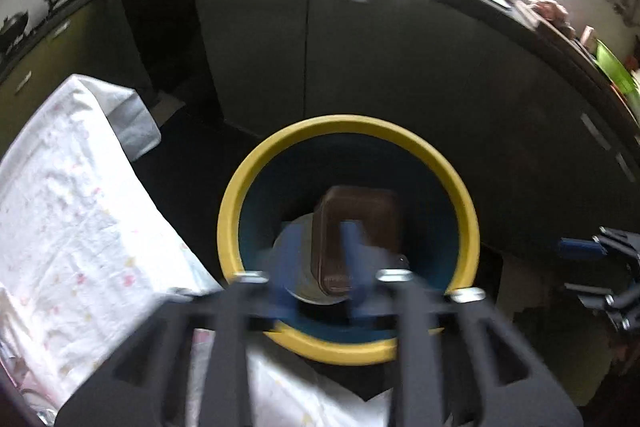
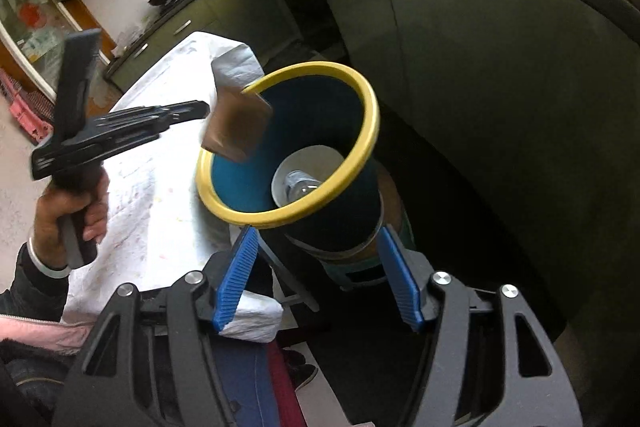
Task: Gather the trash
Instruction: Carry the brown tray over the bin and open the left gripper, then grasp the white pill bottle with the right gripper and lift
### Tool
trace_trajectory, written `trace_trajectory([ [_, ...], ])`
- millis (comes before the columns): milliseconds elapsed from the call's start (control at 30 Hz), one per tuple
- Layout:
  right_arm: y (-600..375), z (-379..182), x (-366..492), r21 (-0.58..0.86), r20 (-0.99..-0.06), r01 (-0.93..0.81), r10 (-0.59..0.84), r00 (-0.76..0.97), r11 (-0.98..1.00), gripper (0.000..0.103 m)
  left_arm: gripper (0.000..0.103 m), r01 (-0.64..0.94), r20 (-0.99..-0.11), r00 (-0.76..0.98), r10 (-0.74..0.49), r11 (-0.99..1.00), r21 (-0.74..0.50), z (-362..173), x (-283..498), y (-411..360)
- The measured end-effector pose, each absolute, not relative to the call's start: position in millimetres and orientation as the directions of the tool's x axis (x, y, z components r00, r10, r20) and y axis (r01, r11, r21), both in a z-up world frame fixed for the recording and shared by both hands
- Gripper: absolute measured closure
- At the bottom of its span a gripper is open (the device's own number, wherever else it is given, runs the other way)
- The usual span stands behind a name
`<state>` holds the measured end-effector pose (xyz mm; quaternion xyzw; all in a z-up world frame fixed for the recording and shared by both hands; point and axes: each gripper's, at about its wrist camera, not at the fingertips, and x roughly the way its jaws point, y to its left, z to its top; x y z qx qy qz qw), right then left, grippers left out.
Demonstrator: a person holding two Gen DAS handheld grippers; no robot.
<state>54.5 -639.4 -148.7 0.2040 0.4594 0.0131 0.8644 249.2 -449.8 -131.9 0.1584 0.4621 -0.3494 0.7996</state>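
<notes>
The left hand-held gripper is above the yellow-rimmed blue bin, and the brown wrapper is in the air just in front of its tips, over the near edge of the bin's rim; the blur does not let one tell if its fingers are apart or closed. The right hand-held gripper is wide open, its blue pads on both sides of the bin's lower body without clearly touching it. Inside the bin lies a clear plastic bottle, and the surface with a white cloth is just beside the bin.
</notes>
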Motion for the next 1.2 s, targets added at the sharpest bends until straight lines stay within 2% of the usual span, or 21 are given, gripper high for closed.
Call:
trace_trajectory([
  [33, -639, -149, 54, 0.365, -0.789, 0.165, 0.210, 0.577, 0.916, 0.043, 0.051, 0.695, -0.846, 0.331, -0.419, 0.715, -0.082, -131, 251, -449],
  [200, -635, -151, 56, 0.361, -0.793, 0.156, 0.214, 0.571, 0.920, 0.043, 0.046, 0.700, -0.796, 0.363, -0.485, 0.705, -0.111, -103, 232, -424],
  [300, -628, -151, 59, 0.361, -0.793, 0.144, 0.222, 0.568, 0.921, 0.042, 0.027, 0.717, -0.716, 0.423, -0.555, 0.689, -0.110, -65, 204, -391],
  [433, -613, -147, 65, 0.352, -0.792, 0.112, 0.232, 0.564, 0.929, 0.042, 0.011, 0.725, -0.628, 0.504, -0.593, 0.686, -0.066, -26, 169, -344],
  [567, -595, -138, 71, 0.331, -0.792, 0.072, 0.235, 0.564, 0.941, 0.042, 0.005, 0.699, -0.561, 0.573, -0.597, 0.714, -0.046, 1, 136, -288],
  [700, -568, -127, 76, 0.297, -0.793, 0.009, 0.241, 0.559, 0.955, 0.039, 0.005, 0.649, -0.517, 0.641, -0.568, 0.760, -0.031, 20, 106, -224],
  [833, -531, -114, 85, 0.251, -0.797, -0.092, 0.259, 0.545, 0.964, 0.039, 0.005, 0.560, -0.494, 0.720, -0.487, 0.828, 0.001, 28, 84, -160],
  [1200, -398, -93, 129, 0.152, -0.836, -0.441, 0.354, 0.420, 0.884, 0.038, 0.005, 0.285, -0.508, 0.822, -0.258, 0.958, -0.025, 2, 47, -14],
])
